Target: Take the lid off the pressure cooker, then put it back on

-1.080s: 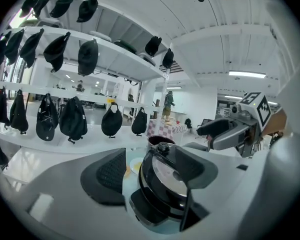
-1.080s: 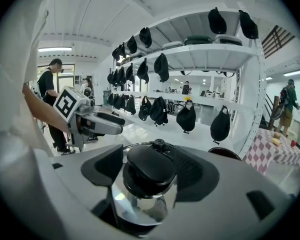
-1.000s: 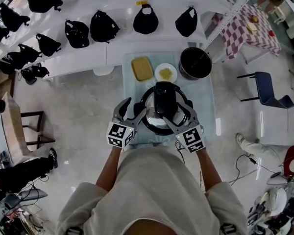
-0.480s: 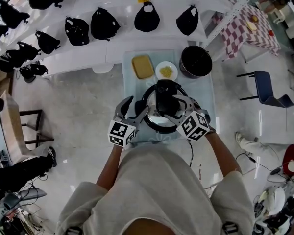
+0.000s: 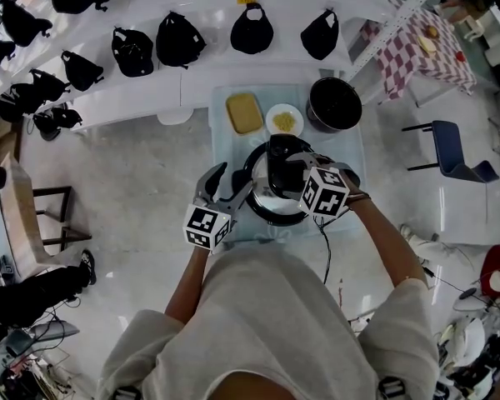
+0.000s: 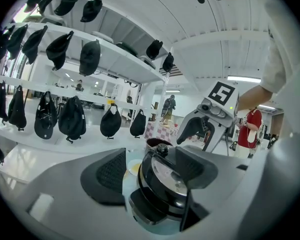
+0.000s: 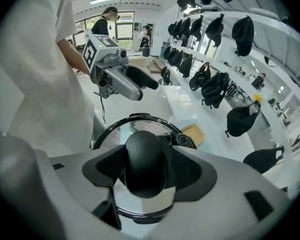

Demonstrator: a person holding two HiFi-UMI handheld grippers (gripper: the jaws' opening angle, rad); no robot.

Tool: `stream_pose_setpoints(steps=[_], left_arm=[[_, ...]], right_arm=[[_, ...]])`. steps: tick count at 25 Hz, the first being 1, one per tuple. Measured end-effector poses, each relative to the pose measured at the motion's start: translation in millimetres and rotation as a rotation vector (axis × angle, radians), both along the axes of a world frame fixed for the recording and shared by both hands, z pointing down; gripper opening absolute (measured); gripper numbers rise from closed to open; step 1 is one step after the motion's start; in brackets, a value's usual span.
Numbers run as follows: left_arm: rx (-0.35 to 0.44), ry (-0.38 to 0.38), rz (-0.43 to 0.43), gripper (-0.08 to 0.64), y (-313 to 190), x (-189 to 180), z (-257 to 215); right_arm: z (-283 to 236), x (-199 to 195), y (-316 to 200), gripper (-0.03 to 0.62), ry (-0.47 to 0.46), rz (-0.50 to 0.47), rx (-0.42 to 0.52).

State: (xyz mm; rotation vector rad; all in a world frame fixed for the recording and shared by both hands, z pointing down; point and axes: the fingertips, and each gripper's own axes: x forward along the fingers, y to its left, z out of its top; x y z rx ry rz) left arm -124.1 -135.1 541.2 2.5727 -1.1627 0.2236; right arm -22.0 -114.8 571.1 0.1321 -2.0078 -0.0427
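Note:
The pressure cooker stands on the small pale-blue table with its steel lid on. The lid's black handle lies between the pads of my right gripper, which points down over it. Its jaws have just been closing and a narrow gap still shows beside the handle. In the head view the right gripper sits over the lid's middle. My left gripper is at the cooker's left side, open, with the cooker's rim and side handle between its jaws.
Behind the cooker on the table are a yellow block, a white plate of yellow food and a black pot. White shelves with black caps stand beyond. A blue chair and a checked table are at the right.
My right gripper has swung up from the cooker's near right side to over the lid, rolling and tipping downward, so its jaws now straddle the lid handle. The left gripper has stayed still.

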Motion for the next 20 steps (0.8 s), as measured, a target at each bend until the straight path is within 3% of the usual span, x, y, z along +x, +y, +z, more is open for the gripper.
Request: stream_pose_setpoints(steps=[6,12,20], left_arm=[[0.002,0.006,0.0,0.293,2.1,-2.3,0.4],[-0.002,0.006,0.002,0.293,3.8,-2.0,0.9],[-0.002,0.01,-0.007,0.293,2.1,-5.9,1.4]], right_arm=[[8.1,-3.8,2.5,0.285,0.073,-0.034,-0.107],[17.6,-3.7,7.4,0.275,0.173,-0.083,-0.135],[30.3,-8.1,5.8,0.282,0.198,-0.046,-0.141]])
